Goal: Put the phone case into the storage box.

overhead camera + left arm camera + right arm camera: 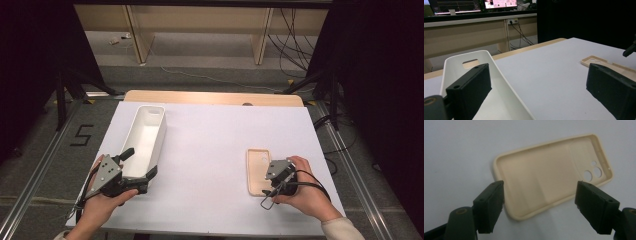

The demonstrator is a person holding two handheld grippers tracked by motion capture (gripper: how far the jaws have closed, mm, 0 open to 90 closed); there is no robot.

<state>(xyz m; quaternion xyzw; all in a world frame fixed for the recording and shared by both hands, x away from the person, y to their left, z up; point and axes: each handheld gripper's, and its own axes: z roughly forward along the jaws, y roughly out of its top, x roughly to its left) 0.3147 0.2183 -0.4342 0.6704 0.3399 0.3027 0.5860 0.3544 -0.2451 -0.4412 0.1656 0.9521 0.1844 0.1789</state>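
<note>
Hovering my right gripper (539, 205), jaws wide and empty, over the beige phone case (549, 180); should straddle its near long edge squarely before closing. Left gripper (131, 172) spread, empty, straddling the white bin (145, 135) wall.

From my feed I see a white table top (215, 150) laid over a pale wooden table whose far edge (212, 97) shows as a strip. The floor (200, 75) around it is grey, with a black figure five (81, 135) marked at the left and metal rails (357, 180) along the sides. Behind stands a light wooden desk (200, 25), cables (295, 45) hanging under its right end. Dark curtains (380, 75) close both sides. Lit monitors (499, 3) sit on a desk.
</note>
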